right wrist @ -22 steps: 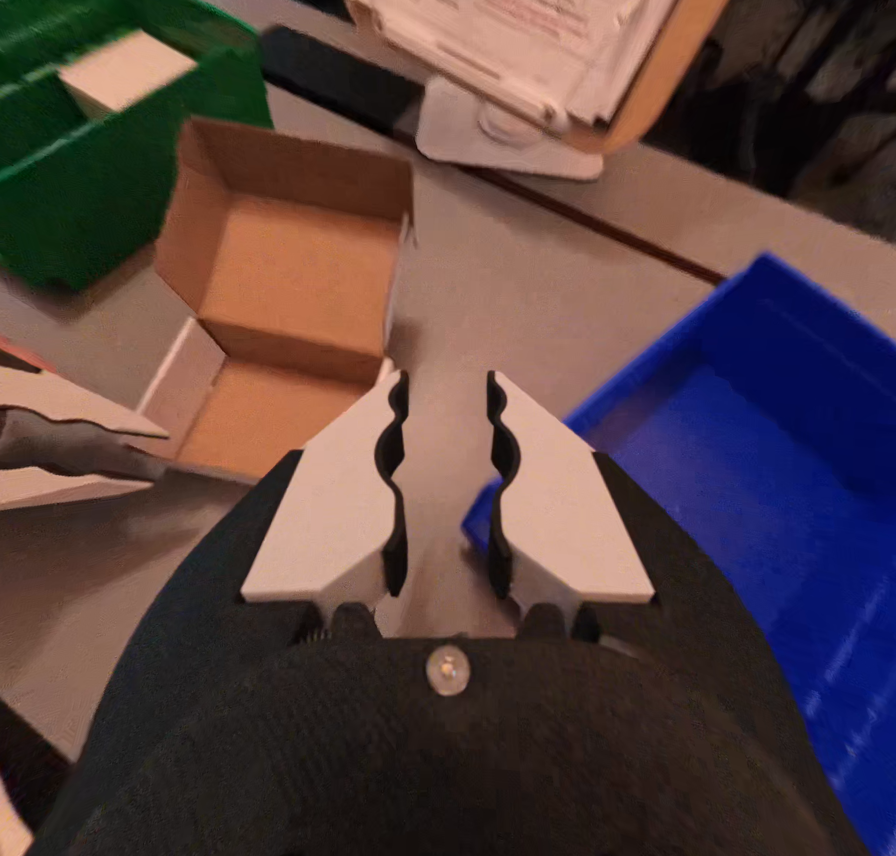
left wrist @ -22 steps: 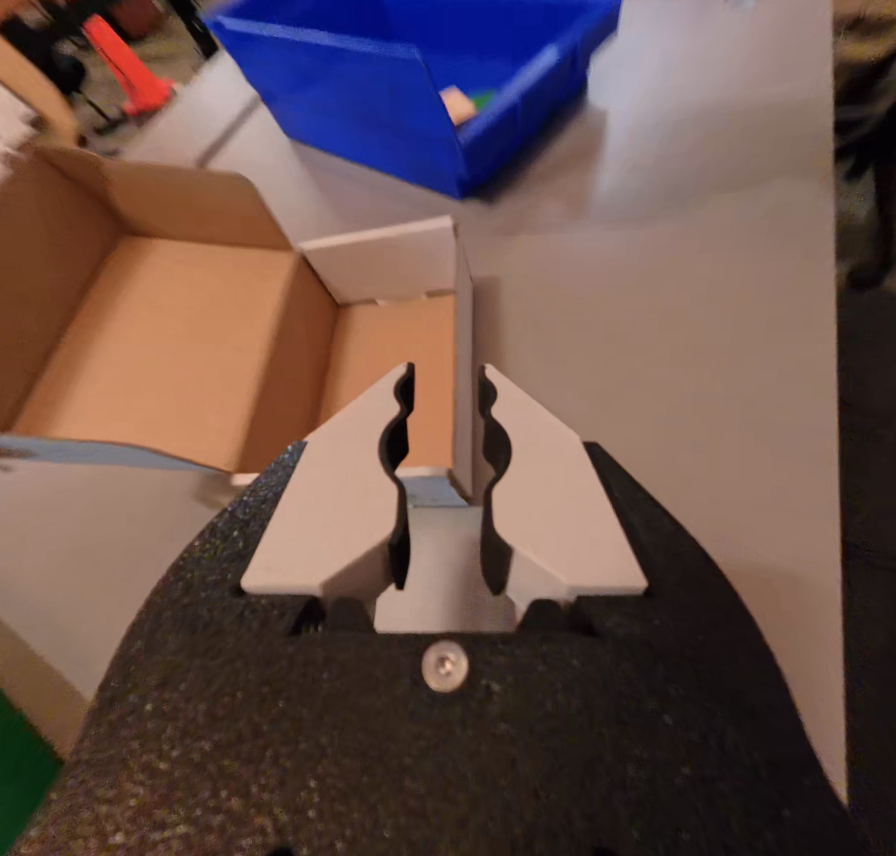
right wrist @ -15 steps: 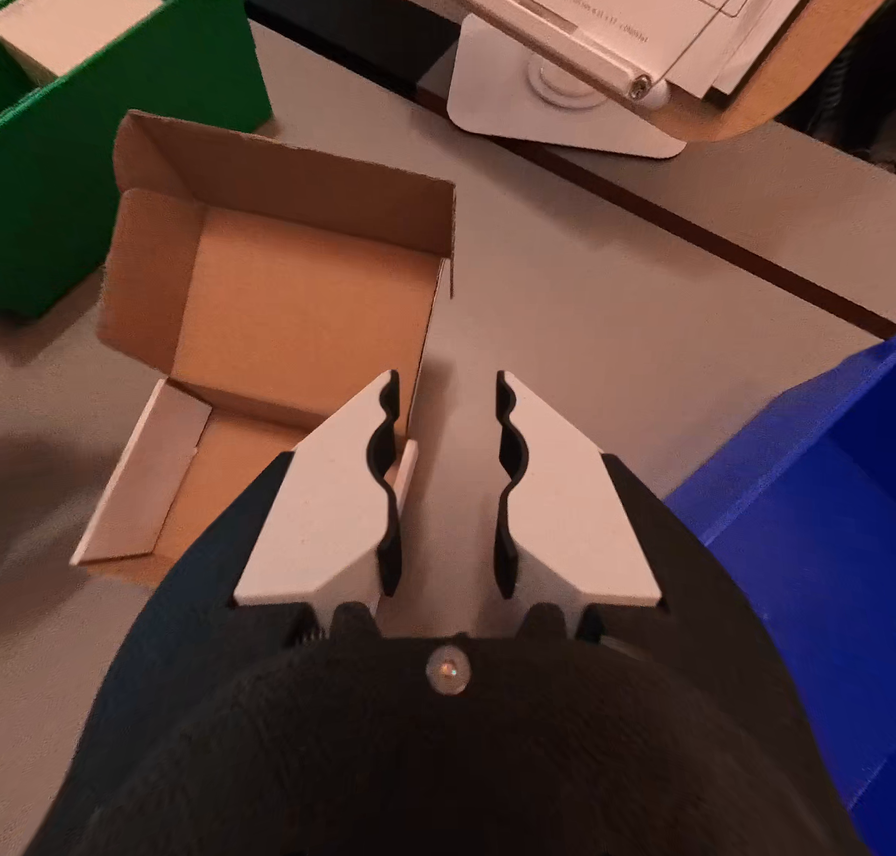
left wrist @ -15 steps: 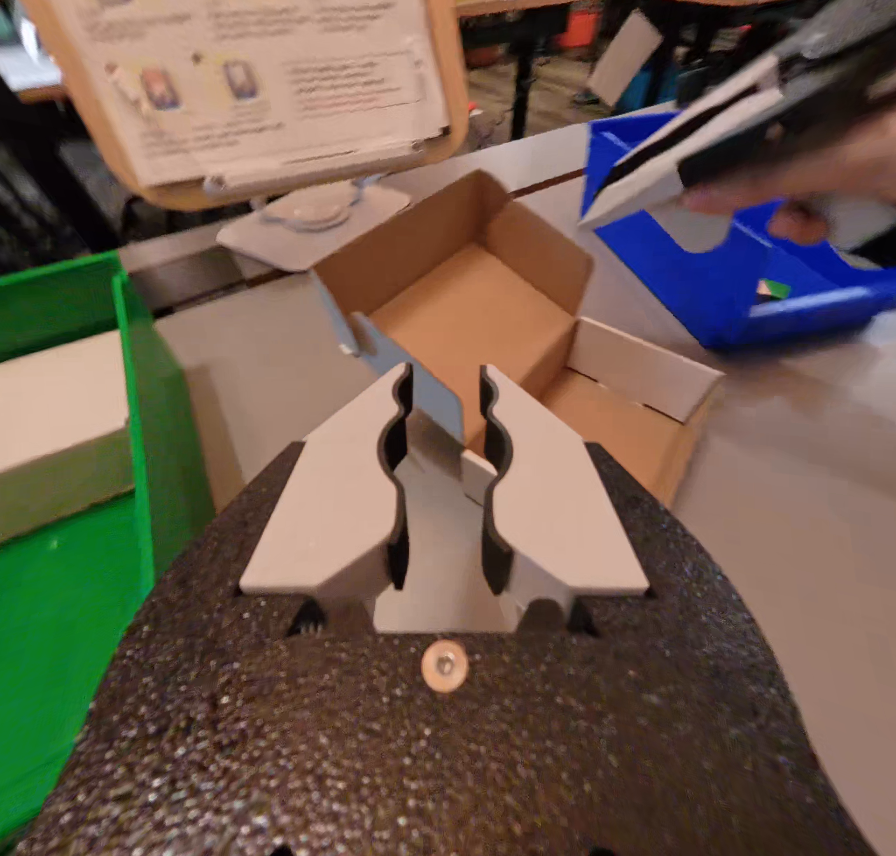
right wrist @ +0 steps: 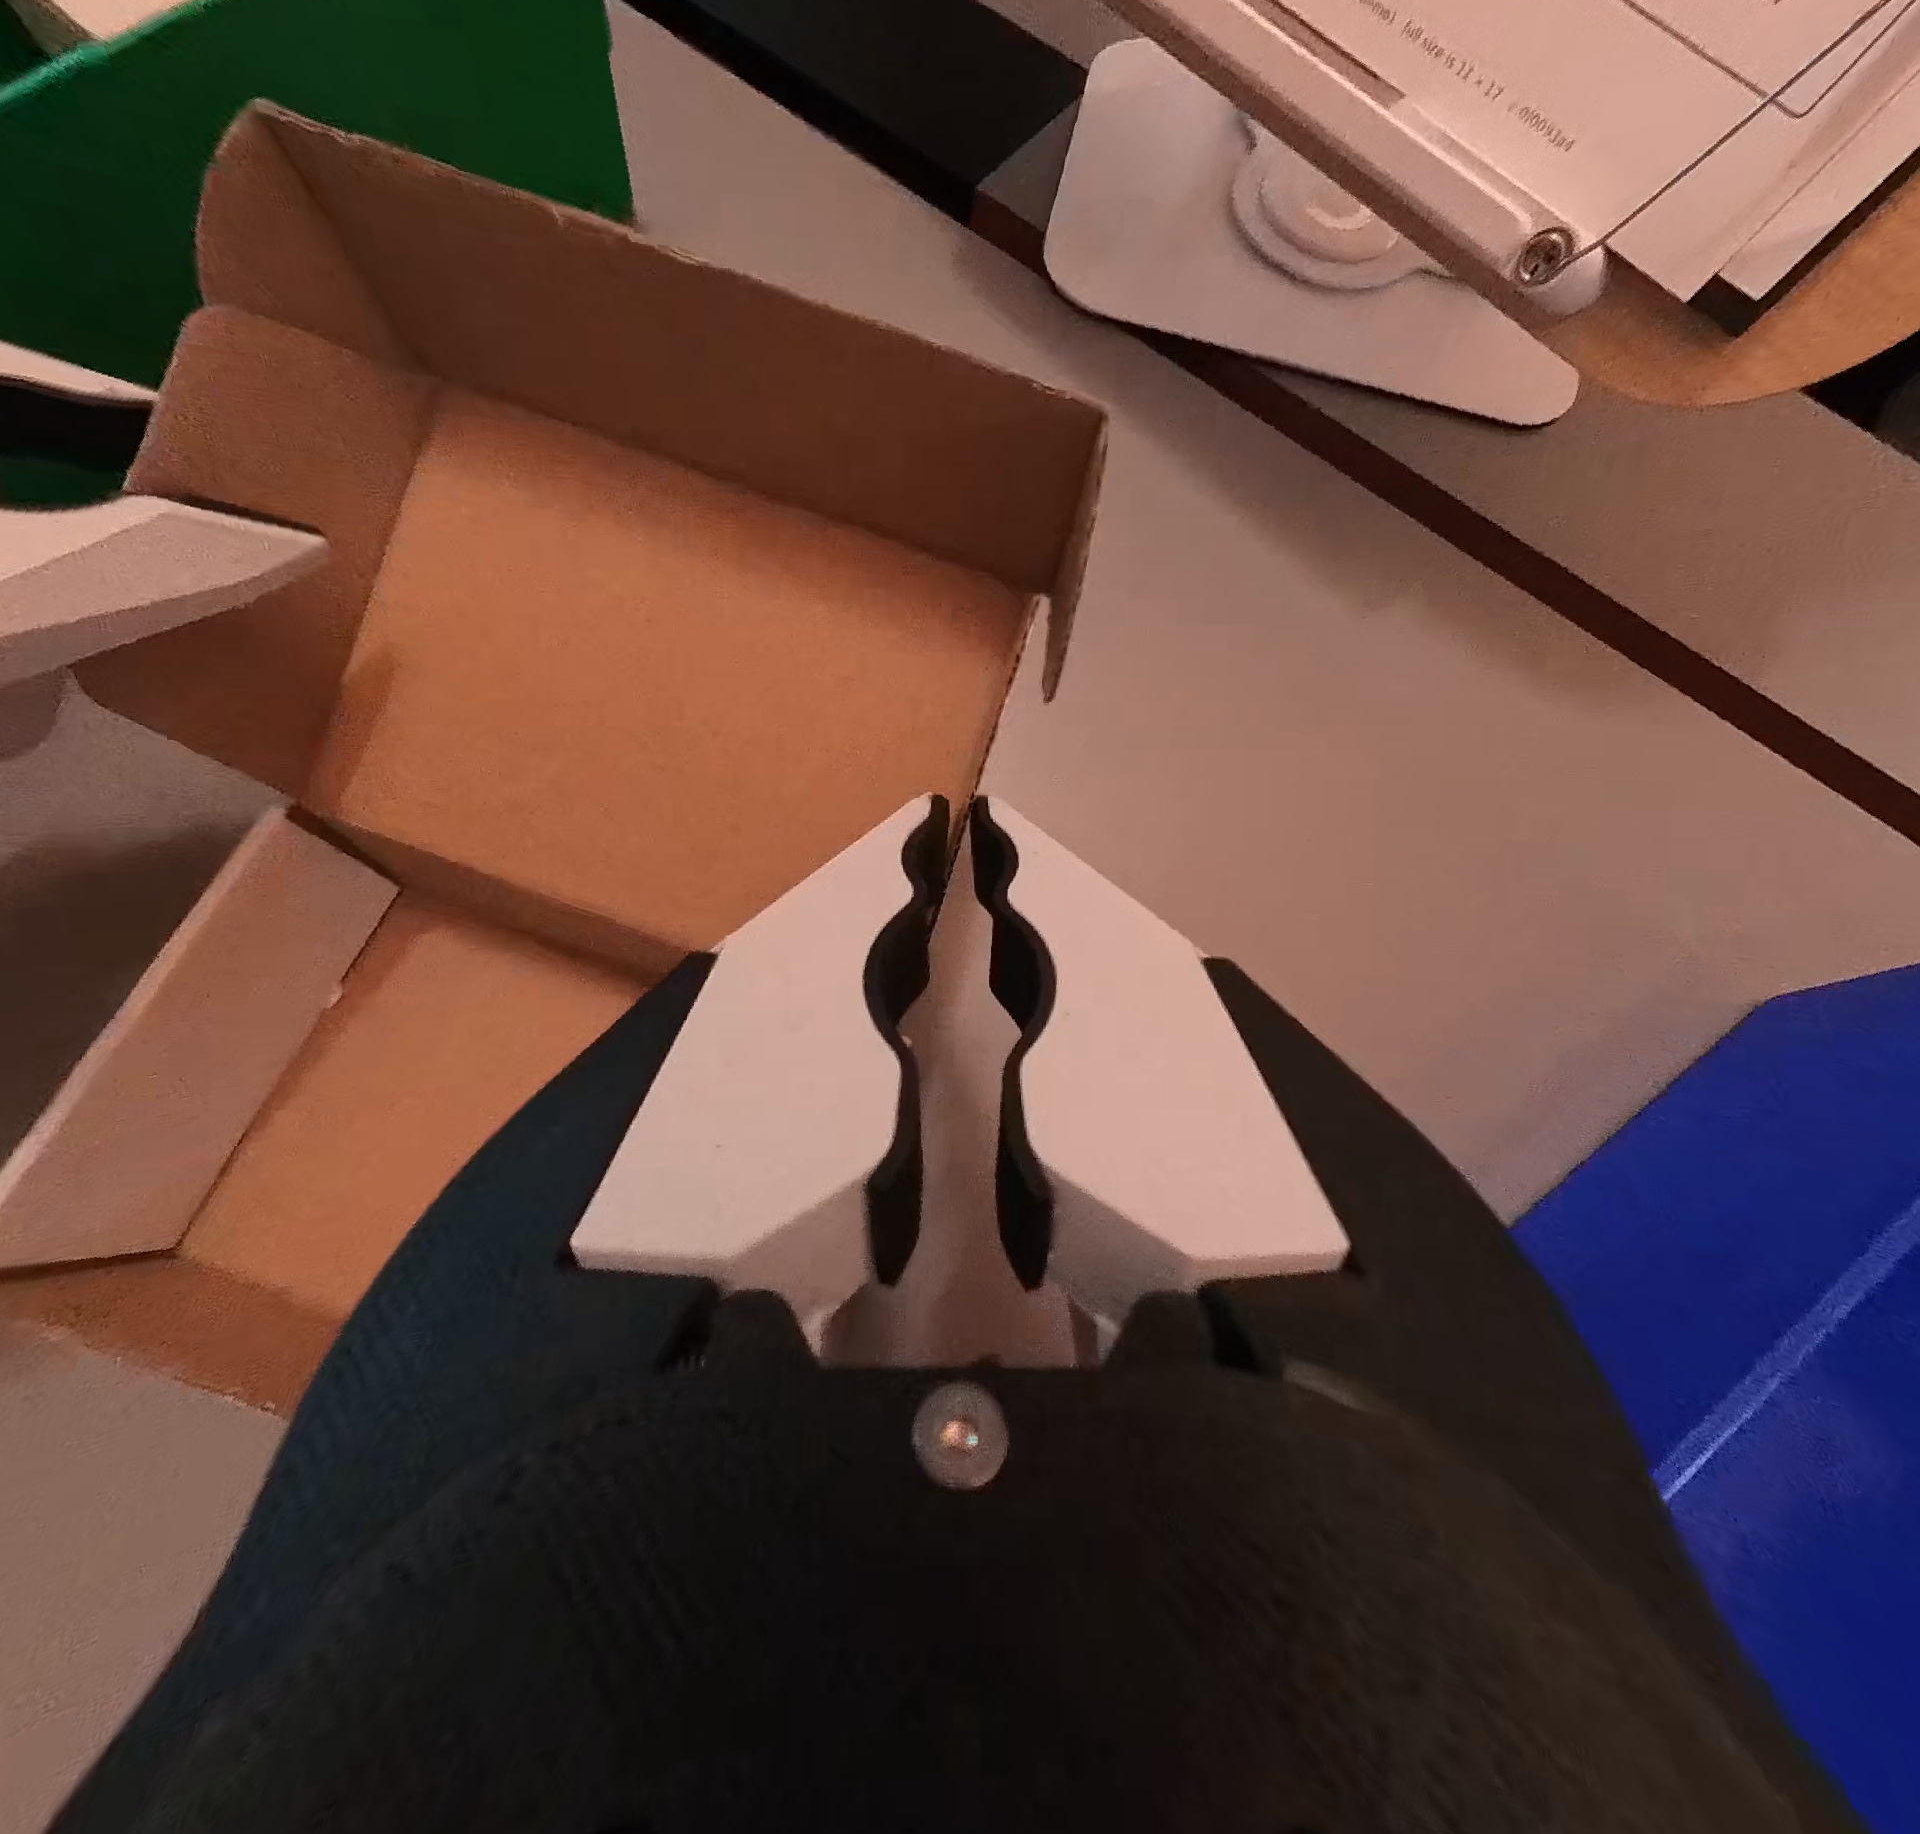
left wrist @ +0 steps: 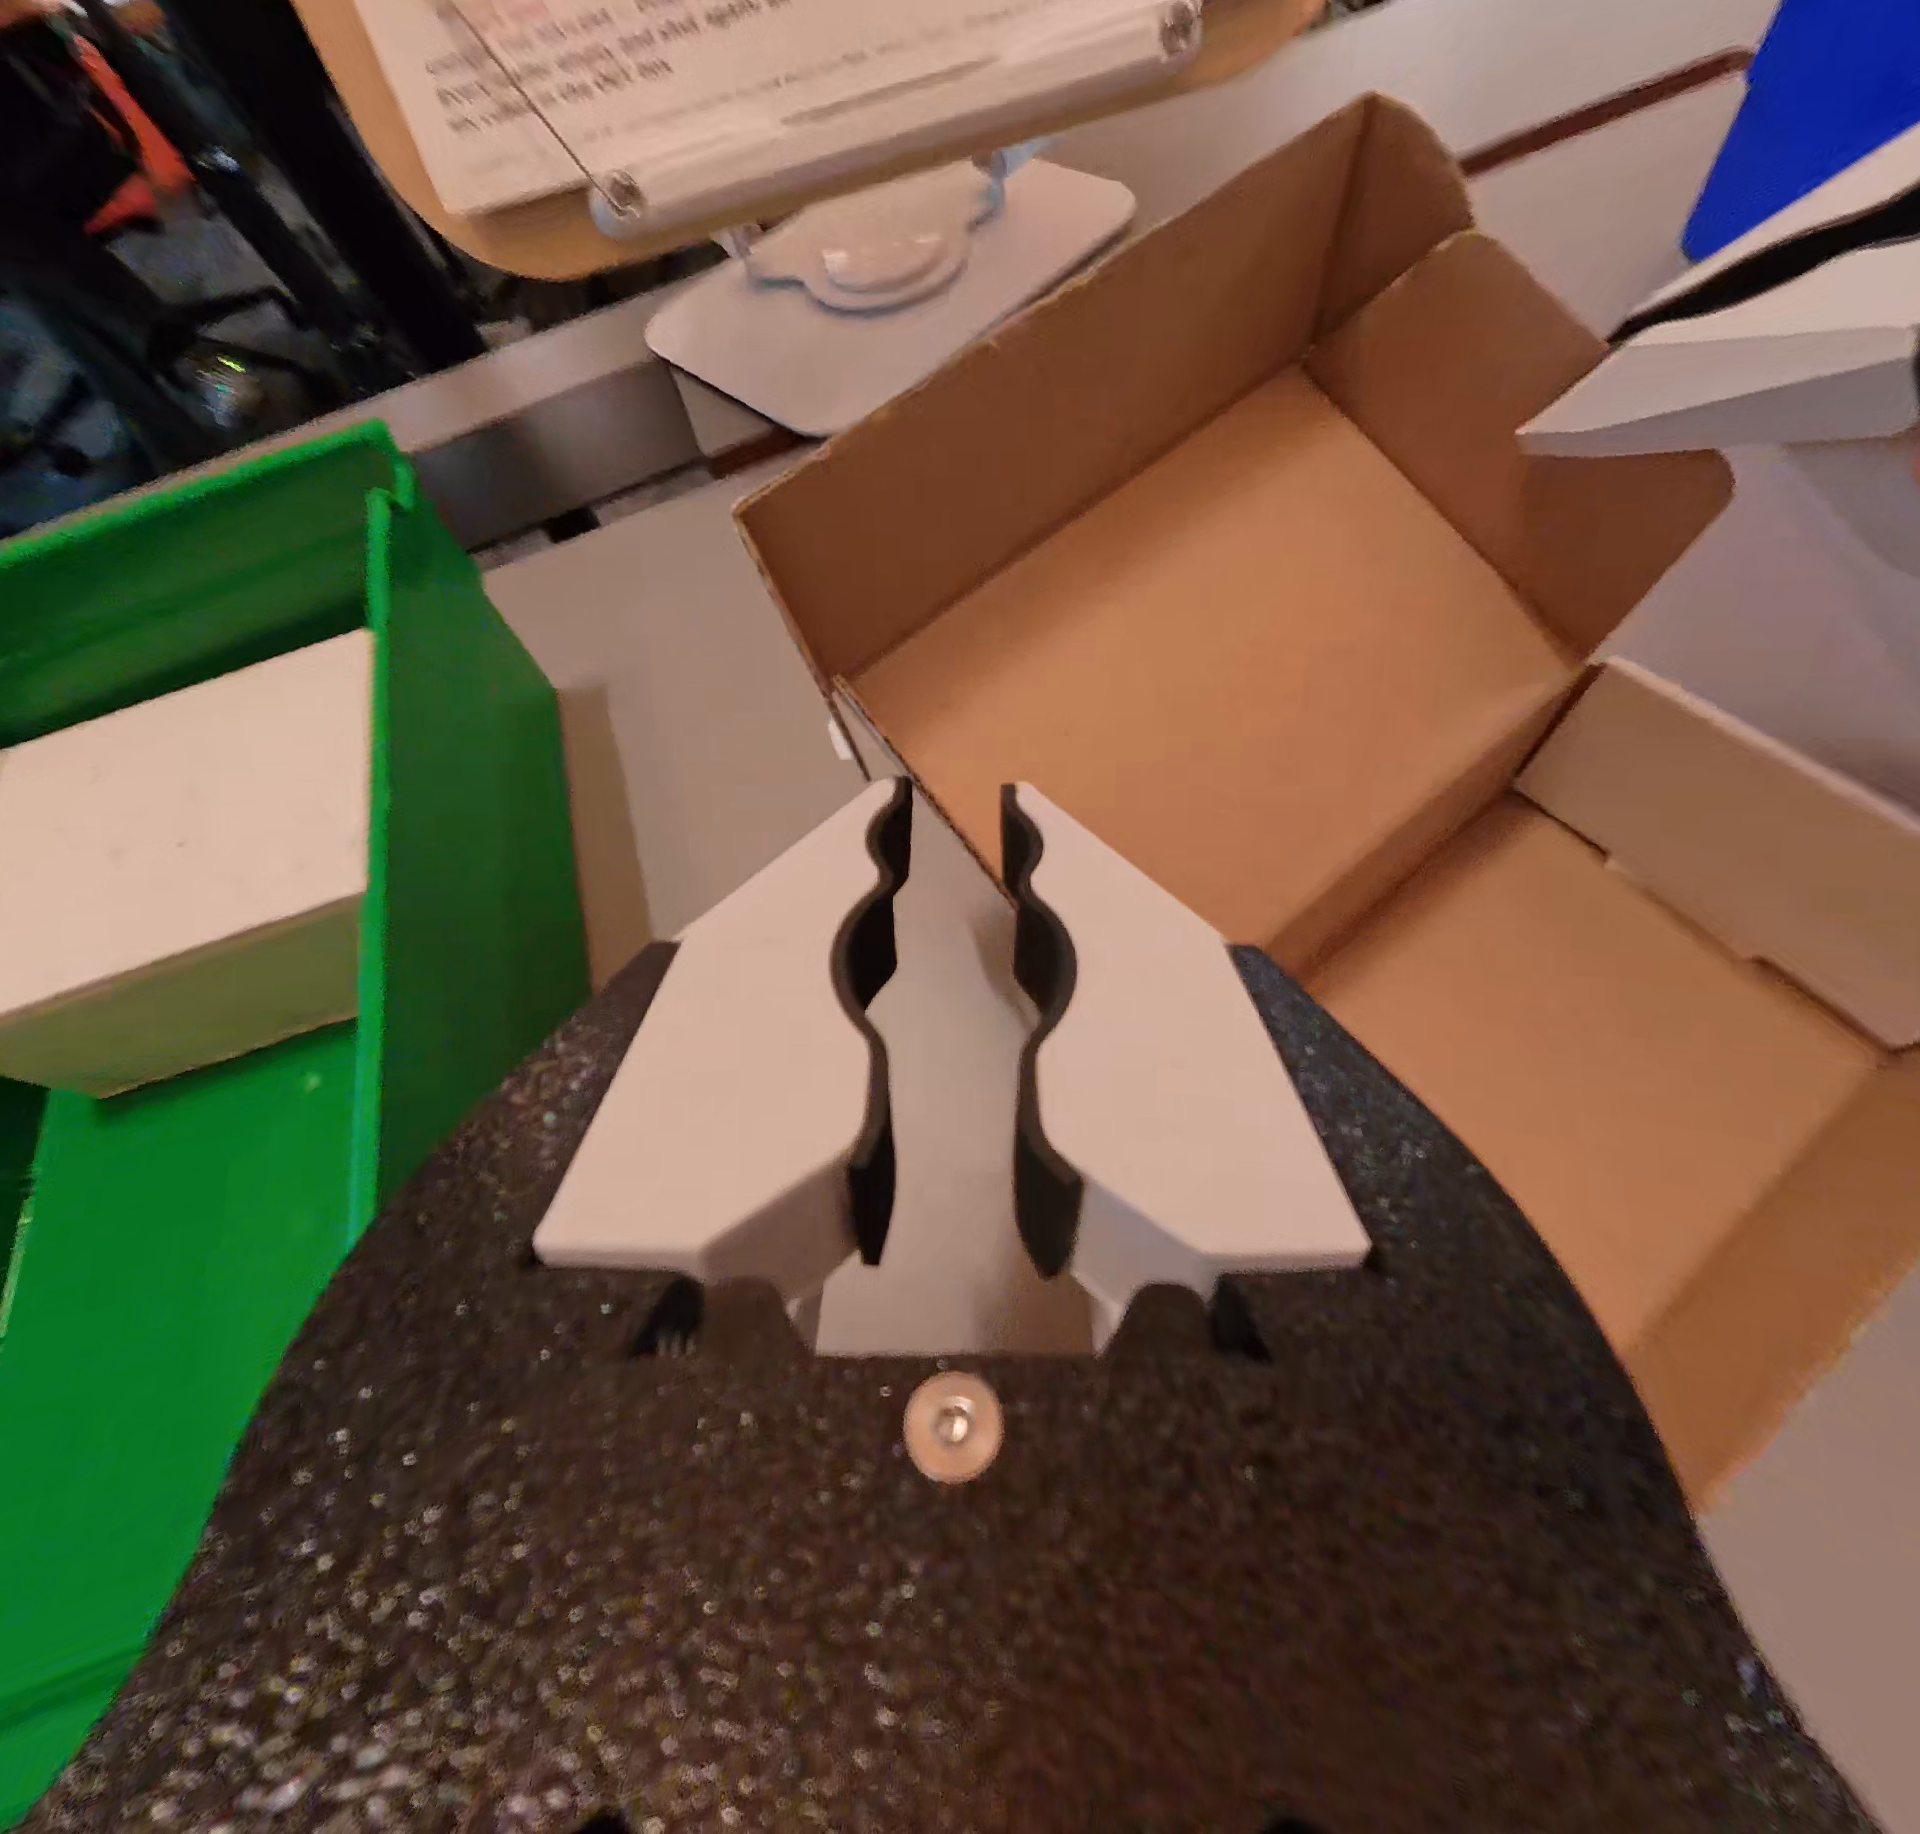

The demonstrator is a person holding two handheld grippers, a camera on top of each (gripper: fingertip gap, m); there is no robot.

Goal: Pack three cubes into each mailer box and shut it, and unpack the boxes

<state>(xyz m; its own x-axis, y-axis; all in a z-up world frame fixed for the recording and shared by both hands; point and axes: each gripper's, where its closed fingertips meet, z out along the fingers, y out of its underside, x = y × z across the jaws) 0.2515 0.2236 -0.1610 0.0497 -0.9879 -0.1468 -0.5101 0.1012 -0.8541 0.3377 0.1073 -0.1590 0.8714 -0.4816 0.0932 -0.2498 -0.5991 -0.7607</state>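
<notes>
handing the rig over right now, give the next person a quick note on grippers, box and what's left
Left gripper: open, straddling the left side flap of the open mailer box, not clamped.
Right gripper: shut on the box's right side flap.
The box sits open and empty on the table, between the green bin, which holds a closed white box, and the blue bin.
No cubes in view here.
Left: three cubes in, shut it.

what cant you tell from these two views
- Blue bin contents: cut off at the frame edge in both views.
- Cubes: none in view.
- Green bin floor: left wrist view, hidden by the white box.
- Mailer box near end: right wrist view, behind the right gripper.
</notes>
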